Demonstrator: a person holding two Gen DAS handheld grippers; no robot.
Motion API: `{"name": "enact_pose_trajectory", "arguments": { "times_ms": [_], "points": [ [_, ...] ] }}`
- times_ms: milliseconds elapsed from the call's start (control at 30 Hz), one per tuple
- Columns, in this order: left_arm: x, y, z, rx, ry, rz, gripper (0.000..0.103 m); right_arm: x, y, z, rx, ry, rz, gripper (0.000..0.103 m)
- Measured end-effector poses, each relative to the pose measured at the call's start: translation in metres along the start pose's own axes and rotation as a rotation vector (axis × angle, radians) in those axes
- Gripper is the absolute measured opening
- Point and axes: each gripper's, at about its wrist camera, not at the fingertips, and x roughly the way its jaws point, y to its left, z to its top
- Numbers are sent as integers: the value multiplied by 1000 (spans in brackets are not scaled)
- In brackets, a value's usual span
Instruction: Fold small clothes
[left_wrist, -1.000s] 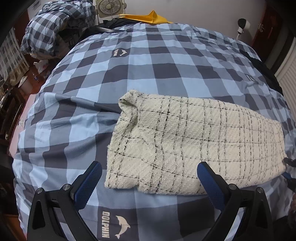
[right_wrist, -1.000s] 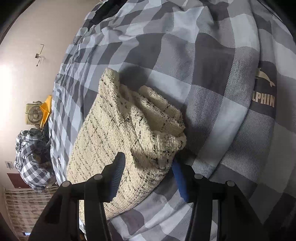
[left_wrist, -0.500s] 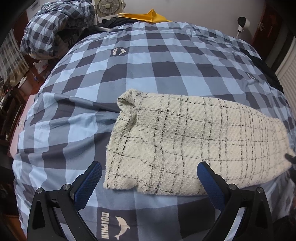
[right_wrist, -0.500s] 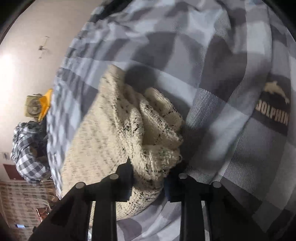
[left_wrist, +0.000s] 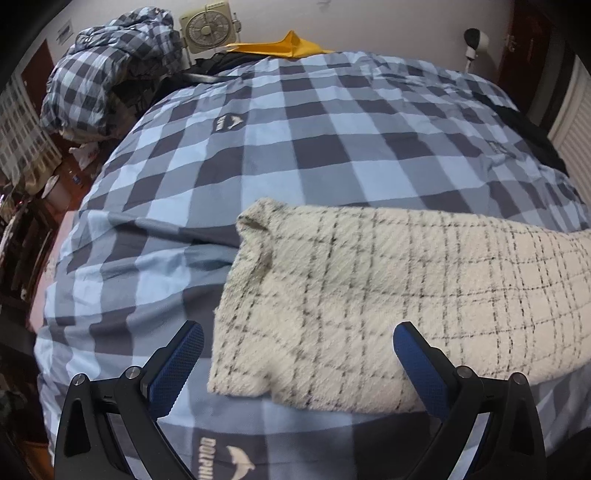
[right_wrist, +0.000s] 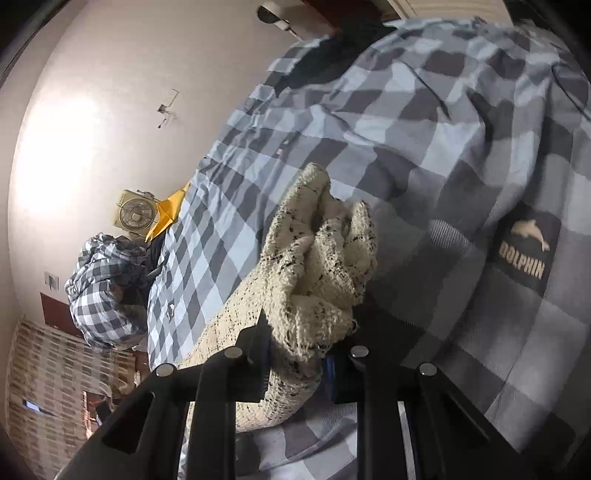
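We are closing the right gripper (right_wrist: 295, 363) on the cream tweed garment's (left_wrist: 369, 295) three-o'clock end and lifting it off the checked duvet (left_wrist: 295, 129) — starting the fold — while the left gripper (left_wrist: 297, 345) is waiting wide open, empty.

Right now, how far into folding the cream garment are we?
Early. Done: the cream checked garment lies as a long strip on the checked bedspread, seemingly already doubled lengthwise. In hand: the right tool is closing on one bunched end of it, cloth between its pads. The left tool is open at the near edge, gripping nothing. Left: carry that end over to the other and flatten.
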Motion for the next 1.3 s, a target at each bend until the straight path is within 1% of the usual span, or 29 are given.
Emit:
{"name": "enact_pose_trajectory", "arguments": {
  "times_ms": [67,100,167,200,267,333,433,500,533,633,700,767,800,833,900,933,1000,1100,1167,1200,1233,1300],
  "points": [
    [3,-6,4,2,-4,-20,103,-9,6,1,-33,-43,-3,17],
    [5,-9,5,3,-2,-20,103,-16,11,1,-51,-83,-10,17],
    [16,-17,8,11,15,-18,103,-28,13,1,-70,-137,-32,17],
    [20,-21,9,15,22,-19,103,-33,11,1,-84,-155,-57,17],
    [32,-32,10,38,45,-18,103,-31,7,2,-86,-150,-78,17],
    [48,-44,8,76,70,-3,103,-21,10,0,-97,-123,-96,17],
    [84,-64,-4,151,164,48,103,-19,28,-5,-183,-149,-136,17],
    [91,-63,-10,121,141,41,103,-22,41,-10,-263,-176,-166,17],
    [92,-60,-9,83,155,25,103,-23,47,-13,-300,-184,-178,17],
    [92,-50,-4,36,207,-17,103,-24,78,-24,-420,-206,-197,17],
    [89,-39,1,6,248,-46,103,-23,107,-34,-512,-220,-201,17],
    [80,-25,8,-34,257,-56,103,-21,139,-46,-608,-238,-200,17],
    [73,-17,13,-57,243,-64,103,-17,161,-56,-680,-247,-202,17],
    [60,-3,20,-91,209,-78,103,-13,176,-65,-737,-250,-207,17],
    [41,18,30,-122,158,-76,103,1,213,-90,-869,-240,-214,17],
    [31,31,36,-136,128,-59,103,9,225,-101,-912,-227,-210,17],
    [12,58,43,-154,69,-3,103,32,247,-127,-984,-176,-186,18],
    [-13,99,51,-147,-2,87,103,68,263,-159,-1029,-95,-138,18],
    [-22,117,55,-160,-33,137,103,92,267,-178,-1048,-41,-127,18],
    [-24,127,56,-170,-48,159,103,110,268,-189,-1053,0,-122,18],
    [-29,138,58,-185,-68,189,103,124,268,-198,-1060,26,-126,18],
    [-31,149,61,-211,-85,199,103,157,264,-217,-1087,85,-152,18]
  ]
}}
